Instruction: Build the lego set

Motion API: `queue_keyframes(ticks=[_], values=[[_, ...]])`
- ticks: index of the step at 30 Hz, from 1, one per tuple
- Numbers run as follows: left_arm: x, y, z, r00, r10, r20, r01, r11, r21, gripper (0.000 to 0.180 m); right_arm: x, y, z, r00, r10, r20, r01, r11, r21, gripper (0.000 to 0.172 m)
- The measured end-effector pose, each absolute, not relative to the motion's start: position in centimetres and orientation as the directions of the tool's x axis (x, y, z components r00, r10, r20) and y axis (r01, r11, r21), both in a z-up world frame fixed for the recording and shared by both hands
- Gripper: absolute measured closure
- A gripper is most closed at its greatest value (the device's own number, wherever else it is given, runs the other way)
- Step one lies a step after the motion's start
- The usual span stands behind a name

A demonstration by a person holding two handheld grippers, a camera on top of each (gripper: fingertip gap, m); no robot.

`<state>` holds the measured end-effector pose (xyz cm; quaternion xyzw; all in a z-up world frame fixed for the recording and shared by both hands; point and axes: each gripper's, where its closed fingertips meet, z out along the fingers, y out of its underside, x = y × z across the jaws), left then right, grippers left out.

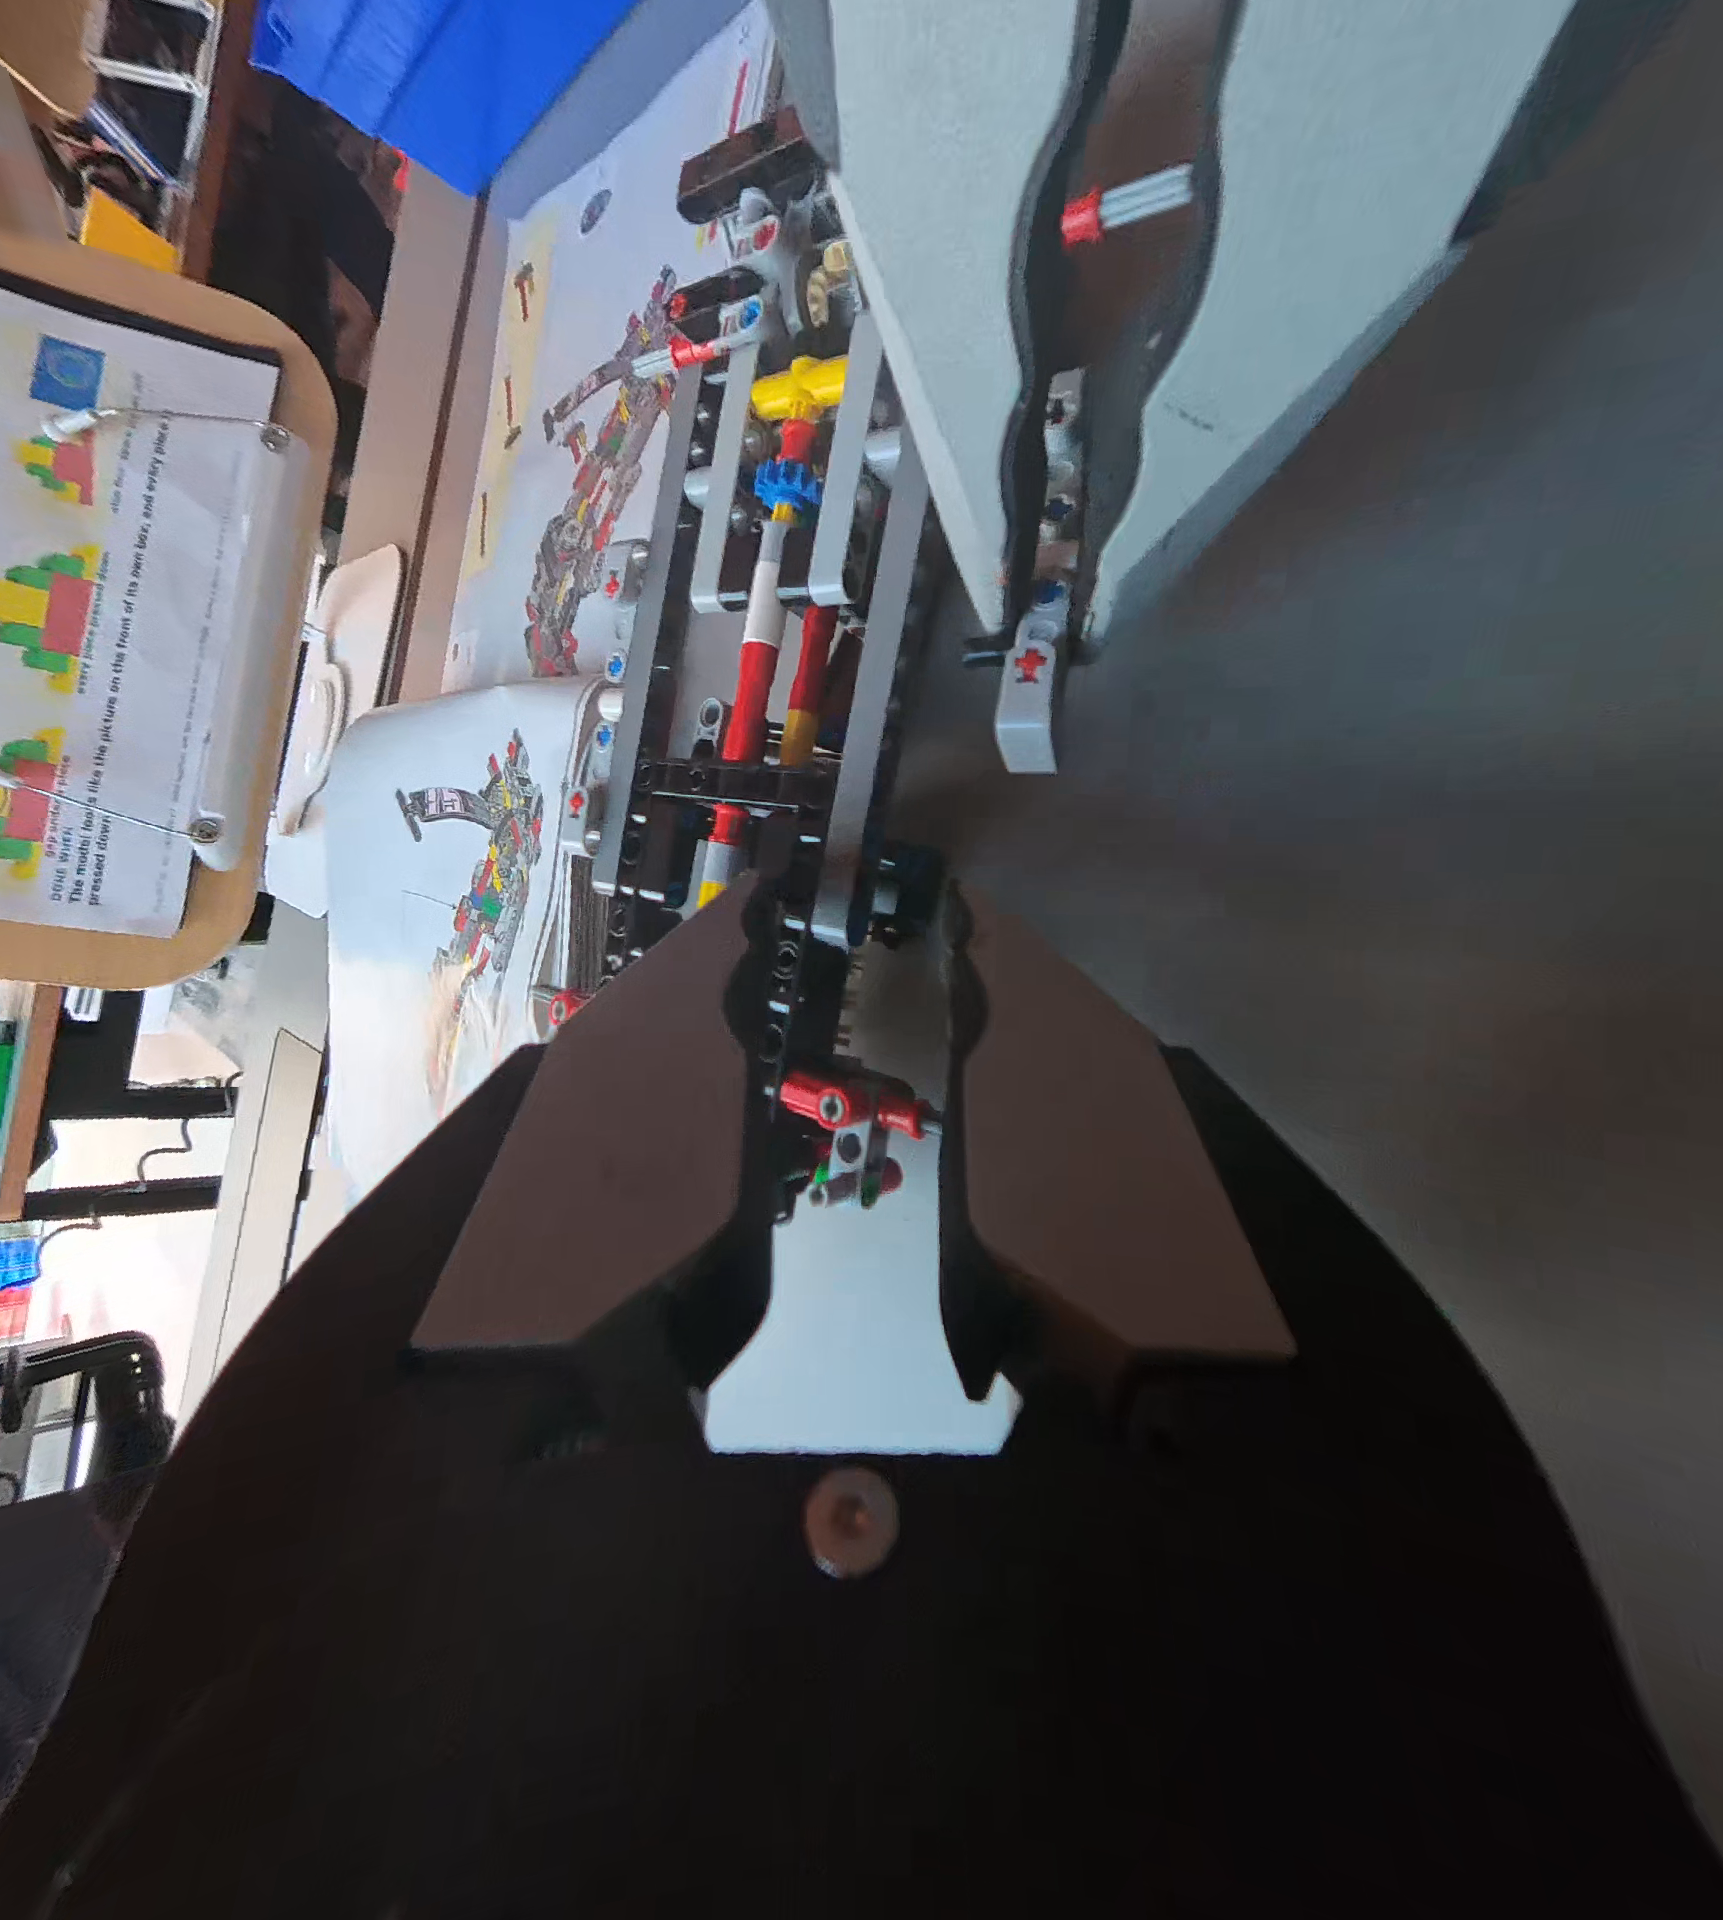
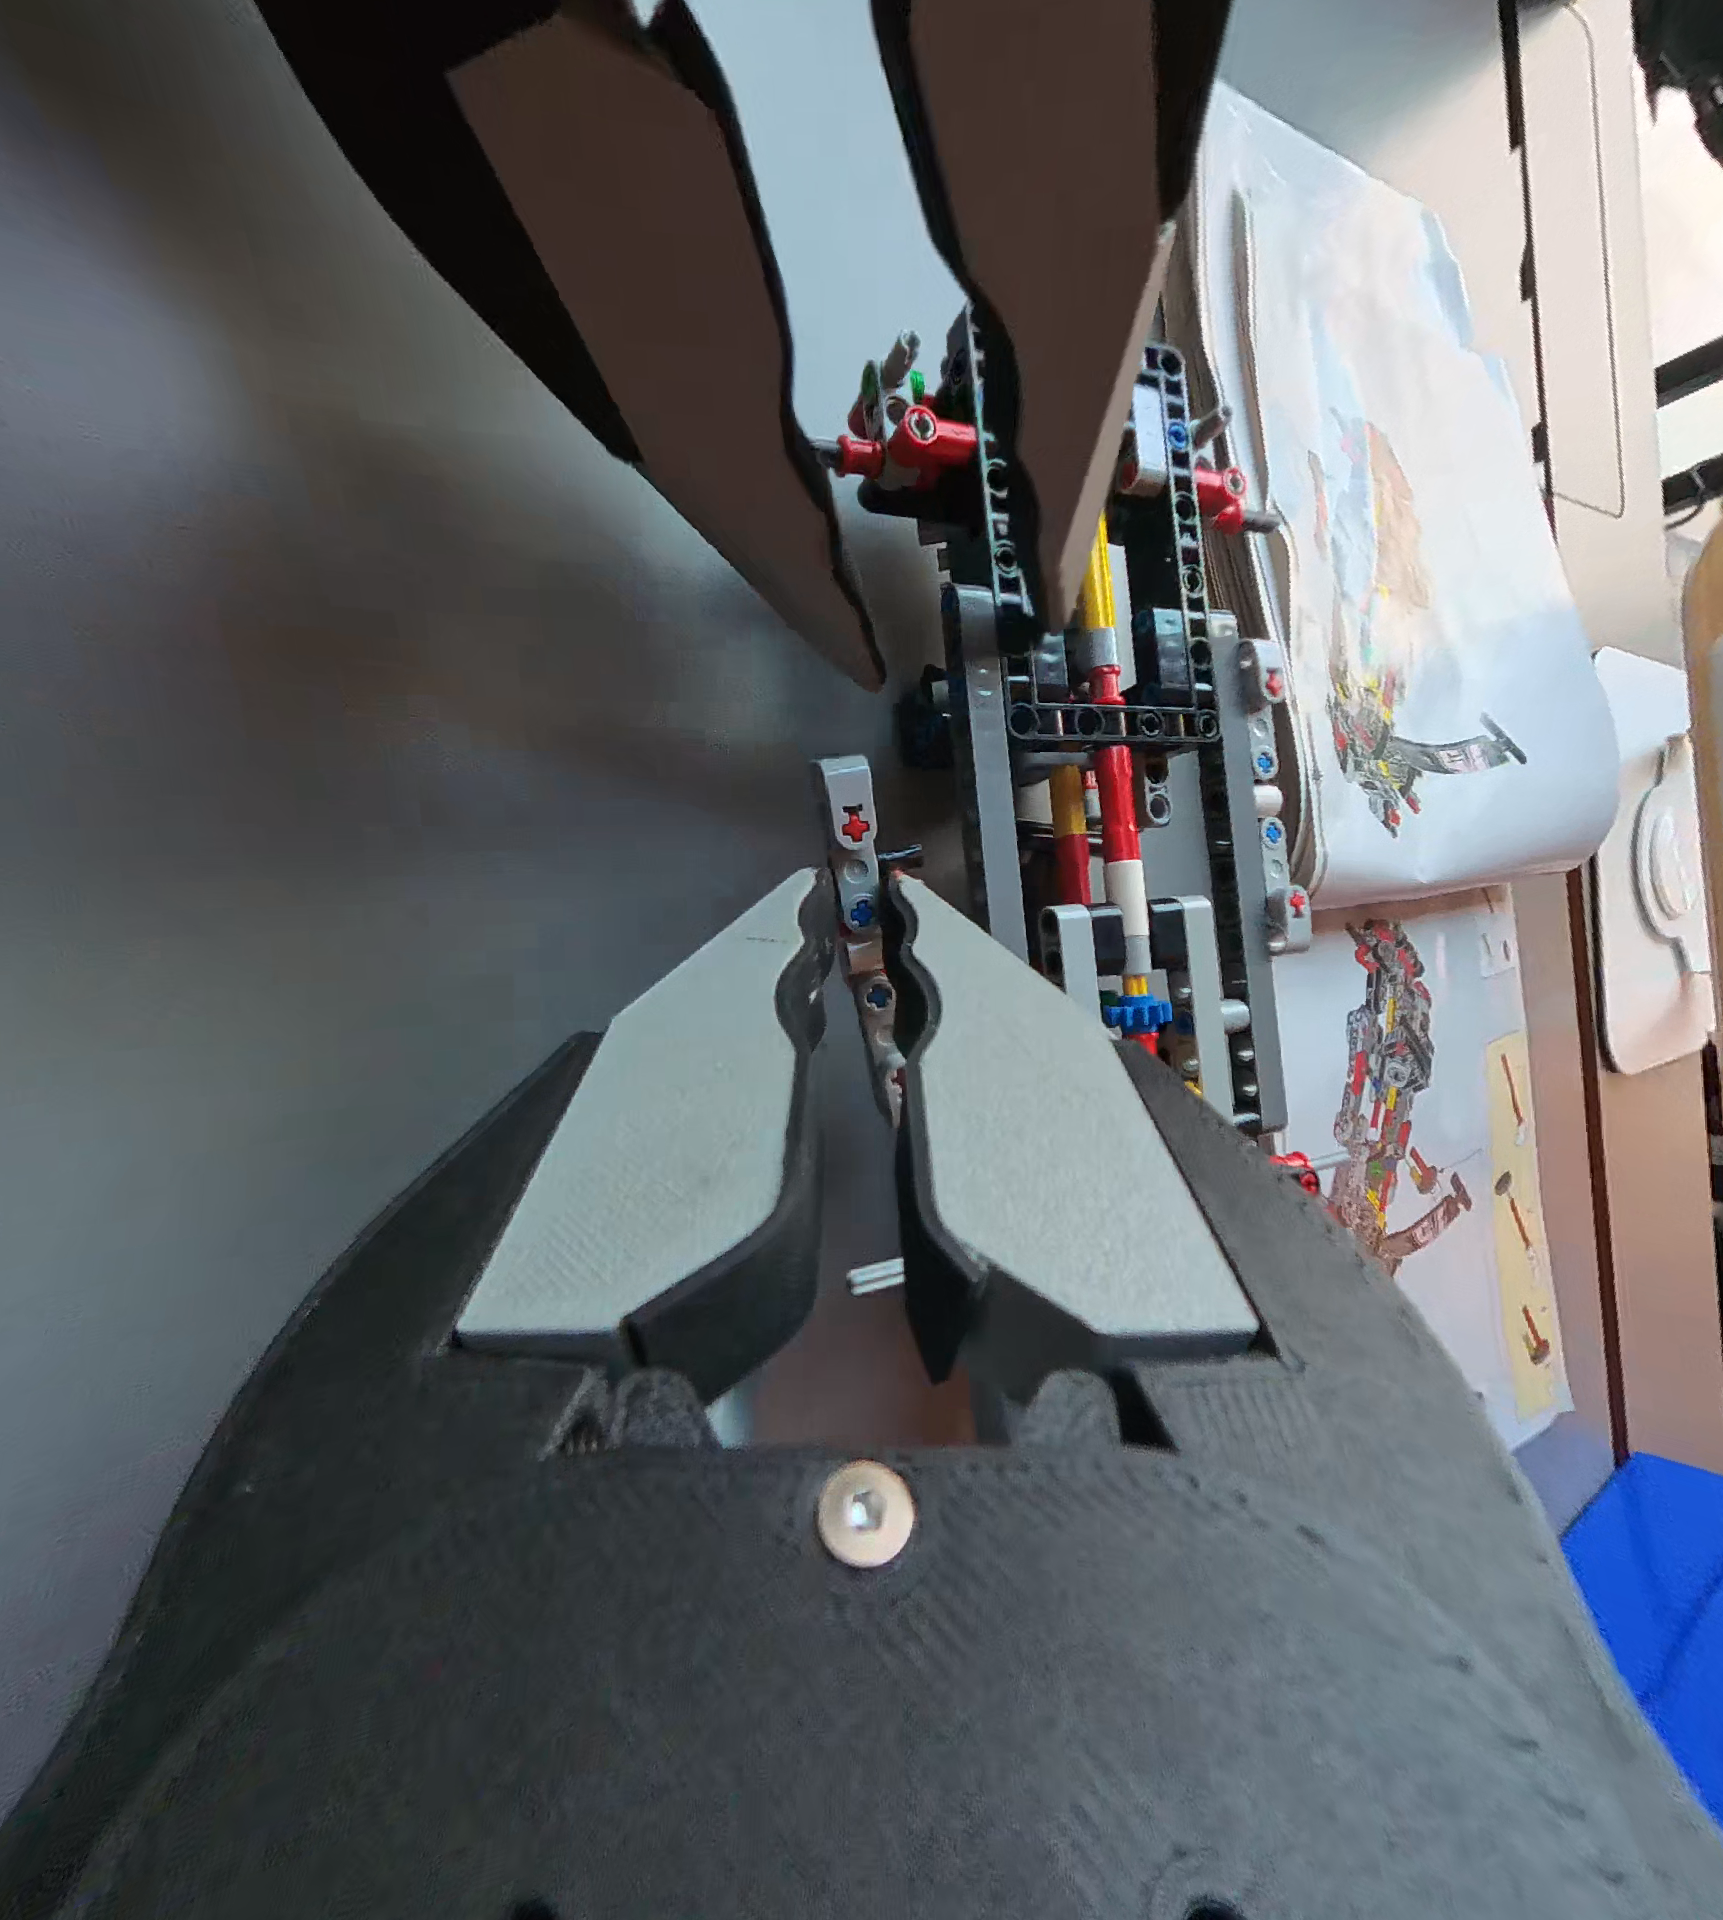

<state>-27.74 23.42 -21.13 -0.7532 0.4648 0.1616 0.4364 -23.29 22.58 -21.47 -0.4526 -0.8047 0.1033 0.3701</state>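
Note:
A long building-brick model (image 1: 784, 582) of grey and black beams with red and yellow axles lies on the grey table (image 1: 1459, 831); it also shows in the right wrist view (image 2: 1117, 748). My left gripper (image 1: 852, 894) is open. Its brown fingers straddle the model's black beam end (image 1: 784, 987) and red connectors (image 1: 846, 1107), with a gap on the right side. My right gripper (image 2: 859, 881) is shut on a slim grey beam (image 2: 855, 821) with red and blue pins, just left of the model. The left wrist view shows that beam (image 1: 1028, 696) between the white fingers.
An open instruction booklet (image 1: 462, 810) lies beyond the model, also in the right wrist view (image 2: 1408, 623). A wooden clipboard with a printed sheet (image 1: 88, 582) stands farther off. A blue bin (image 2: 1709, 1621) sits at the table's end. Spacing between my two grippers at the tips: around 5 cm.

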Motion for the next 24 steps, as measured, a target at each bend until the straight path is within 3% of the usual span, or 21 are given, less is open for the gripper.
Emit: queue_keyframes(ticks=[2, 7, 11, 13, 17, 19, 24], values=[[-28.1, 23.5, -20.8, 0.518, -0.559, -0.648, -0.839, -0.182, -0.513, 0.159, -23.5, 22.6, -21.6, -0.324, 0.802, 0.501, 0.672, 0.568, -0.475, 0.166], [-25.9, 21.4, -20.2, 0.545, -0.649, -0.531, -0.75, -0.095, -0.654, 0.152, -24.0, 22.6, -21.3, -0.319, 0.76, 0.567, 0.687, 0.597, -0.413, 0.166], [-25.3, 21.3, -20.0, 0.558, -0.636, -0.533, -0.729, -0.069, -0.681, 0.158, -24.0, 22.0, -21.6, -0.331, 0.744, 0.58, 0.676, 0.616, -0.405, 0.166], [-25.0, 21.2, -20.5, 0.549, -0.656, -0.518, -0.729, -0.072, -0.681, 0.168, -24.0, 22.3, -21.7, -0.326, 0.756, 0.568, 0.677, 0.606, -0.418, 0.166], [-24.4, 21.0, -20.5, 0.547, -0.691, -0.472, -0.703, -0.074, -0.707, 0.164, -24.3, 21.8, -21.5, -0.355, 0.801, 0.481, 0.651, 0.582, -0.488, 0.166], [-24.6, 21.3, -20.5, 0.552, -0.691, -0.466, -0.7, -0.08, -0.71, 0.174, -24.6, 22.0, -21.2, -0.369, 0.796, 0.479, 0.637, 0.593, -0.493, 0.166], [-25.3, 21.9, -20.3, 0.597, -0.682, -0.423, -0.65, -0.102, -0.753, 0.174, -25.1, 22.4, -20.8, -0.383, 0.819, 0.428, 0.623, 0.571, -0.535, 0.166]])
